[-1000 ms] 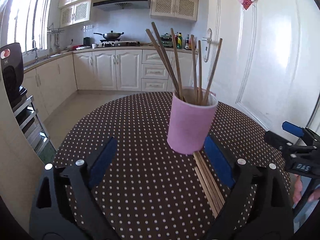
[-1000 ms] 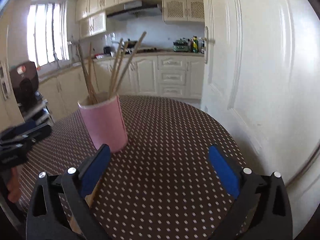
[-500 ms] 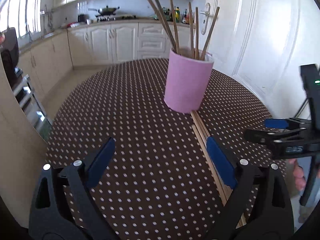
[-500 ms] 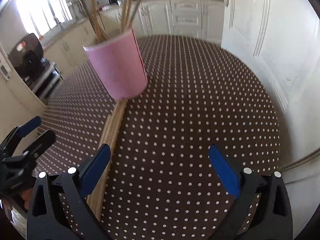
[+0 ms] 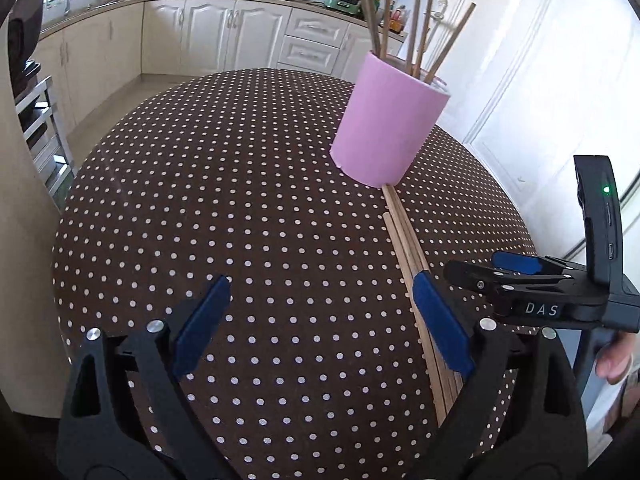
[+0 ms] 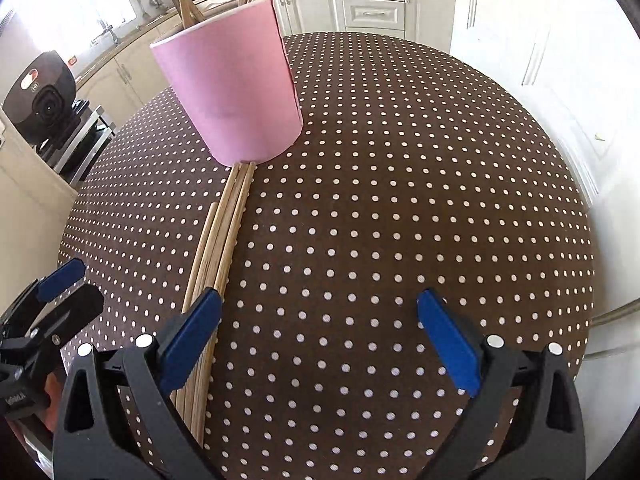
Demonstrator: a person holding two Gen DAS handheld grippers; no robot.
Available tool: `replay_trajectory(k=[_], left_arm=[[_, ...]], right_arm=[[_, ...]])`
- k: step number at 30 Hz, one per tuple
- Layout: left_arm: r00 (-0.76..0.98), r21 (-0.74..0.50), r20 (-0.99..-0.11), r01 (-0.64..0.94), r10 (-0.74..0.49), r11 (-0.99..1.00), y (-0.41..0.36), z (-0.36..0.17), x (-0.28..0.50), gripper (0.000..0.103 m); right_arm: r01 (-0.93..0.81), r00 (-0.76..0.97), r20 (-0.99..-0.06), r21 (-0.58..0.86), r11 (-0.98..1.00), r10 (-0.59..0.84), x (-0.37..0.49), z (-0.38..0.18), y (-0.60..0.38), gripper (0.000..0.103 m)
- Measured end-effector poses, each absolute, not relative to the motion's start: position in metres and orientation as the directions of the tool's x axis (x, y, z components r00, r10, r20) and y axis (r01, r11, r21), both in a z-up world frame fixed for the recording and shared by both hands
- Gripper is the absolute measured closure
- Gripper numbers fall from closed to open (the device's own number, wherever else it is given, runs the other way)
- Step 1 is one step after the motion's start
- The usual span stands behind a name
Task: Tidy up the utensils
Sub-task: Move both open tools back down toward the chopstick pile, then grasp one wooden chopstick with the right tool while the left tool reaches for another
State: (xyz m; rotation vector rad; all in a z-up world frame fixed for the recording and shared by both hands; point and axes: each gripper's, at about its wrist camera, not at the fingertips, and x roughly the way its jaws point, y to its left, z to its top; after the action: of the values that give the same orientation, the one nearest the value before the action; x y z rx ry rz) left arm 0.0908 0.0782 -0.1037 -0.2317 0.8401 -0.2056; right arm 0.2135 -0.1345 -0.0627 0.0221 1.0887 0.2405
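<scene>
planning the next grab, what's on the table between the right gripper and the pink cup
In the right wrist view, a bundle of loose chopsticks lies on the dotted tablecloth, running from the pink cup back past the open right gripper.

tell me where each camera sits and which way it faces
Left wrist: sits on the left claw, facing across the brown polka-dot tablecloth toward kitchen cabinets; own open blue-padded fingers show, the right claw at right.
Right wrist: sits on the right claw, angled down at the table; the left claw shows at left.
Shared: pink cylindrical cup, loose wooden chopsticks.
</scene>
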Motion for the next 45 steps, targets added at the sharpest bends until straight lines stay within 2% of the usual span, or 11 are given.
replay_trajectory(k=[16, 17, 18, 19, 21, 23, 26, 29, 38, 45], left_arm=[[0.642, -0.245, -0.741, 0.012, -0.195, 0.969, 0.081, -0.105, 0.077, 0.012], [0.639, -0.244, -0.745, 0.009, -0.193, 0.970, 0.081, -0.105, 0.077, 0.012], [0.641, -0.240, -0.745, -0.001, -0.183, 0.971, 0.082, -0.105, 0.076, 0.012], [0.649, -0.238, -0.740, -0.009, -0.175, 0.971, 0.082, -0.104, 0.075, 0.012], [0.663, -0.227, -0.732, -0.019, -0.158, 0.974, 0.081, -0.102, 0.073, 0.012], [0.659, -0.220, -0.735, -0.011, -0.158, 0.976, 0.079, -0.101, 0.074, 0.012], [0.657, -0.221, -0.735, 0.000, -0.167, 0.975, 0.075, -0.099, 0.075, 0.012], [0.650, -0.208, -0.742, 0.010, -0.164, 0.978, 0.071, -0.099, 0.076, 0.012], [0.625, -0.196, -0.758, 0.050, -0.183, 0.979, 0.058, -0.104, 0.086, 0.012], [0.604, -0.170, -0.784, 0.014, -0.144, 0.985, 0.053, -0.112, 0.097, 0.012]], right_arm=[[-0.219, 0.417, -0.898, 0.050, 0.975, 0.140, 0.248, -0.073, -0.085, 0.008], [-0.221, 0.423, -0.895, 0.050, 0.974, 0.142, 0.247, -0.074, -0.083, 0.012], [-0.233, 0.423, -0.892, 0.063, 0.970, 0.160, 0.246, -0.072, -0.084, 0.025], [-0.250, 0.423, -0.888, 0.073, 0.965, 0.177, 0.245, -0.070, -0.081, 0.032], [-0.269, 0.408, -0.893, 0.079, 0.960, 0.189, 0.245, -0.067, -0.076, 0.057], [-0.314, 0.388, -0.895, 0.093, 0.945, 0.218, 0.244, -0.067, -0.068, 0.069], [-0.353, 0.370, -0.902, 0.085, 0.932, 0.222, 0.244, -0.068, -0.056, 0.081], [-0.376, 0.358, -0.911, 0.059, 0.925, 0.204, 0.243, -0.069, -0.048, 0.087], [-0.412, 0.324, -0.926, 0.048, 0.910, 0.195, 0.262, -0.073, -0.034, 0.093], [-0.426, 0.297, -0.913, 0.137, 0.894, 0.281, 0.258, -0.074, -0.059, 0.098]])
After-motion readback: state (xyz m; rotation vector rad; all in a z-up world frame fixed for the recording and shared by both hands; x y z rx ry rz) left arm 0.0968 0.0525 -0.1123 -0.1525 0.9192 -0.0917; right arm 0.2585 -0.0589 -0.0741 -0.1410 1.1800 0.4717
